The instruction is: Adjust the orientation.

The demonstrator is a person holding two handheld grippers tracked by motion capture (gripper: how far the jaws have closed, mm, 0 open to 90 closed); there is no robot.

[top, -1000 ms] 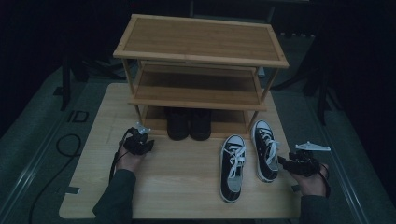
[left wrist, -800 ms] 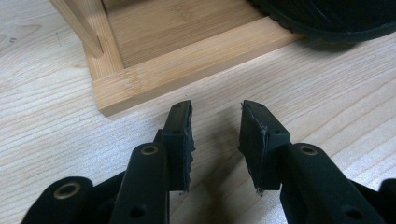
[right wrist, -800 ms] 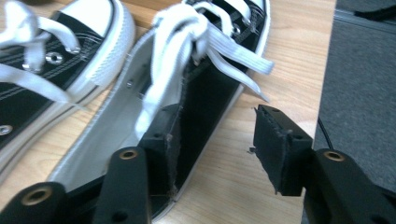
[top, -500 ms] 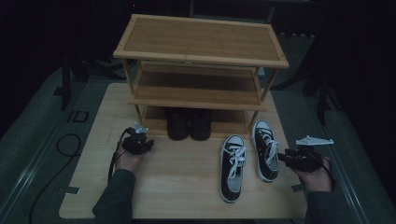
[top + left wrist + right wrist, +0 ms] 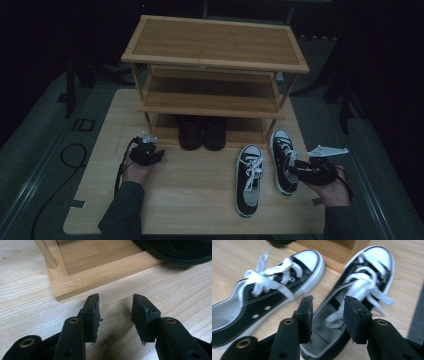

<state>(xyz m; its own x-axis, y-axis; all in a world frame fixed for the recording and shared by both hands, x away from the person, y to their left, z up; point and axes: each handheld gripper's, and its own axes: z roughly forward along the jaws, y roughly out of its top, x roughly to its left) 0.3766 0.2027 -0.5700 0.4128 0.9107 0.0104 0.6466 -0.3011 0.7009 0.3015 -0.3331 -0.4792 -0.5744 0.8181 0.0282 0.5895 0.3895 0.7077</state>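
Dark floor surrounds a pale wooden worktop point(image 5: 195, 200) that carries a three-tier bamboo shoe rack point(image 5: 215, 65) at its far side, with a pair of dark shoes point(image 5: 202, 132) on the bottom tier. Two black-and-white sneakers lie on the near right of the worktop, toes pointing far, towards the rack. The right sneaker point(image 5: 282, 160) lies just left of the right claw point(image 5: 296, 172), its long axis running near to far. In the right gripper view its open heel point(image 5: 324, 340) sits directly beyond the parted jaws, which hold nothing. The left sneaker point(image 5: 248, 177) lies beside it, farther from that claw. The left claw point(image 5: 152, 155) hovers well apart at the rack's near left corner point(image 5: 62, 287), jaws also parted and empty. The right hand looks far better placed to take the right sneaker.
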